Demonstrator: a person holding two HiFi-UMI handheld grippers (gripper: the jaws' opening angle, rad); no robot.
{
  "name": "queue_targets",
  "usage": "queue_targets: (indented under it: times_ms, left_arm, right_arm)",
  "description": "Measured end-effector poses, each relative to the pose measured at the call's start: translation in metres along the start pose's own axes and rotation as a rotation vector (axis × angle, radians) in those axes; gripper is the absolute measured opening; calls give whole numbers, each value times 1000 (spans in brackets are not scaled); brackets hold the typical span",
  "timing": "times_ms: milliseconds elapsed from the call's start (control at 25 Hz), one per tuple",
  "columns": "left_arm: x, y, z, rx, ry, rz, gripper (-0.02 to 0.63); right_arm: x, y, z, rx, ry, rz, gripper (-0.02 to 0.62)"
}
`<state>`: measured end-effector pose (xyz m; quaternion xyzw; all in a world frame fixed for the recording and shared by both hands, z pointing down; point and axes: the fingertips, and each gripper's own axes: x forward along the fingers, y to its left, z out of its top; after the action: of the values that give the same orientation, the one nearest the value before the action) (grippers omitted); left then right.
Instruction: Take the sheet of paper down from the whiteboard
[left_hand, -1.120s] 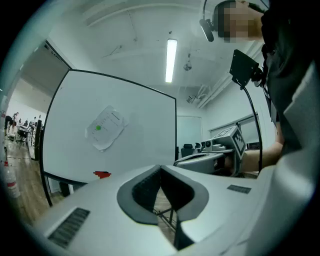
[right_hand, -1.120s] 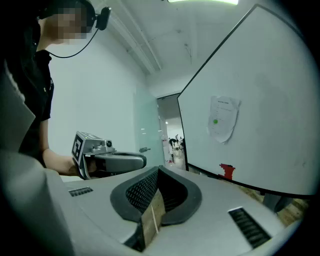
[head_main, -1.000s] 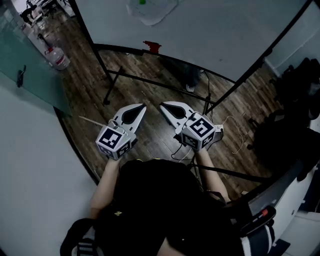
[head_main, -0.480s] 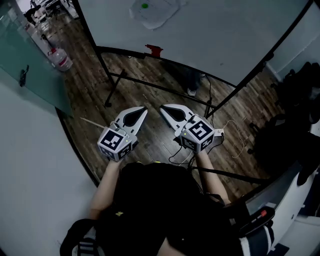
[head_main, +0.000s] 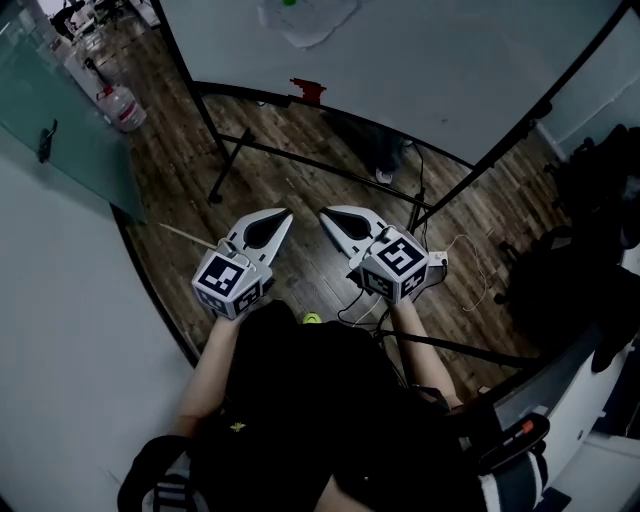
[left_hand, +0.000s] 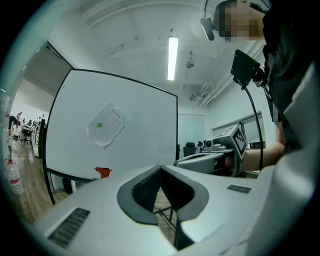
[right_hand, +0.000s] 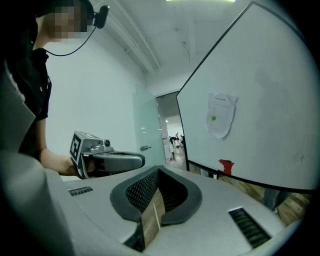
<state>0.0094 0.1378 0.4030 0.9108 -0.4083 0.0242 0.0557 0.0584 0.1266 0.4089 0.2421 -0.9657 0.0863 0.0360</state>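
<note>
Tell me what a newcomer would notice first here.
The left tongs and right tongs, both shut and empty, sit side by side mid-frame. Ahead stands the whiteboard, bearing a crumpled sheet of paper with a green dot, and a red block on its lower edge.

You were standing in an office. A large whiteboard (head_main: 430, 60) on a black stand rose over the wood-plank floor (head_main: 300, 200), next to a tinted glass partition (head_main: 60, 130). A strip light (left_hand: 172, 57) ran along the white ceiling, dark office chairs (left_hand: 191, 148) sat past the board's edge, and a water jug (head_main: 120, 108) stood on the floor by the glass.
</note>
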Motion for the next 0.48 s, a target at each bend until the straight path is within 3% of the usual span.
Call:
queue_targets:
  times_ms: [480]
  left_arm:
    - [13,8,-4,-1,5,-11,21]
  right_arm:
    - [7,-4,3,-43,0,-2,-2]
